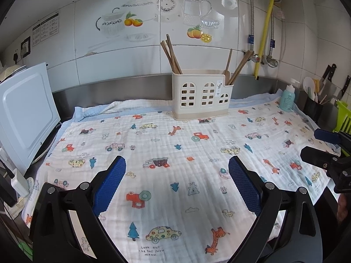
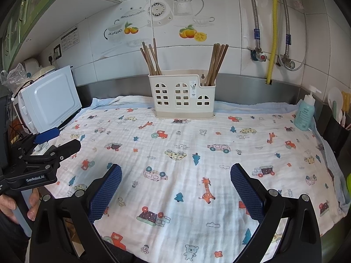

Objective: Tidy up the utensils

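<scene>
I held my left tool (image 1: 177, 171) and right tool (image 2: 176, 178) wide open, empty, above the bench's printed cloth (image 2: 188, 153); chopsticks (image 2: 151, 58) stood in the holder (image 2: 182, 95).

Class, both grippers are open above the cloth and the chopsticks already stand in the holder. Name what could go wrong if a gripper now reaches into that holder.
1. The utensil holder looks light and stands on a soft, wrinkled cloth; a push could tip it.
2. The chopsticks lean loosely in bunches, so grasping one may drag out its neighbours.
3. The pump bottle near the cloth's right edge could be knocked by the right gripper.
</scene>
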